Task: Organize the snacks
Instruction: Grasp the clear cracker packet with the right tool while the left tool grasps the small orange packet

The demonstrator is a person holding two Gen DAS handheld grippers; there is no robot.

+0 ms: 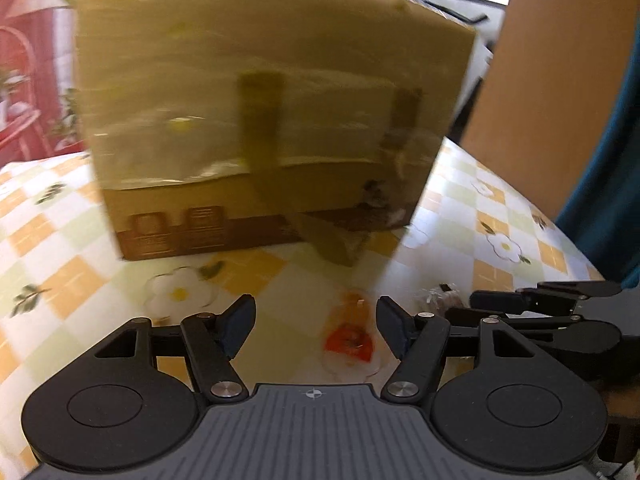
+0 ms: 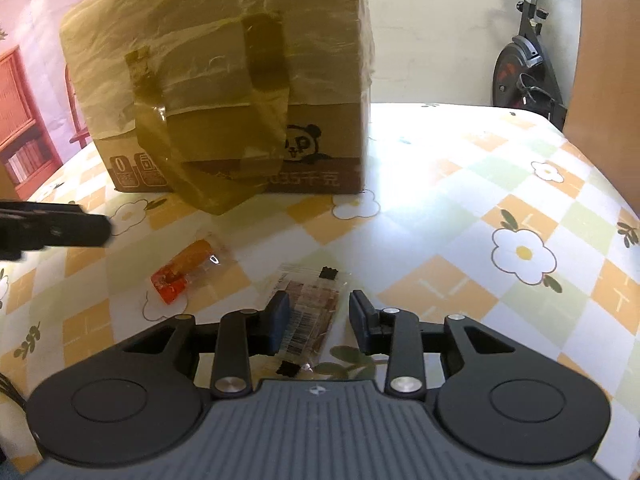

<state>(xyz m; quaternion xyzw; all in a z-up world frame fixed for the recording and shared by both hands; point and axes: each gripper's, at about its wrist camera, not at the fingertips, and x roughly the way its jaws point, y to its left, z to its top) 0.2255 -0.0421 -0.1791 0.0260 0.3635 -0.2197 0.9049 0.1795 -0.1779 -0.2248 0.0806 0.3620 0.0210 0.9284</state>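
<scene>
An orange-red snack packet (image 1: pixel 348 340) lies on the flowered tablecloth, just below and between the fingers of my left gripper (image 1: pixel 316 308), which stands open around nothing. The same orange-red packet (image 2: pixel 188 270) shows in the right wrist view, with a left gripper finger (image 2: pixel 80 228) beside it. A clear packet of brown snack with a barcode (image 2: pixel 312 312) lies flat on the cloth, and my right gripper (image 2: pixel 320 300) has its jaws drawn in narrow around its sides. From the left wrist view, the right gripper (image 1: pixel 464 307) sits low at the right over that brown packet (image 1: pixel 436 296).
A large cardboard box (image 2: pixel 224 92) wrapped in yellowish tape stands on the table (image 2: pixel 480 200) right behind both packets, with a loose tape flap hanging to the cloth. A wooden panel (image 1: pixel 552 80) rises at the right. An exercise bike (image 2: pixel 524 64) stands beyond the table.
</scene>
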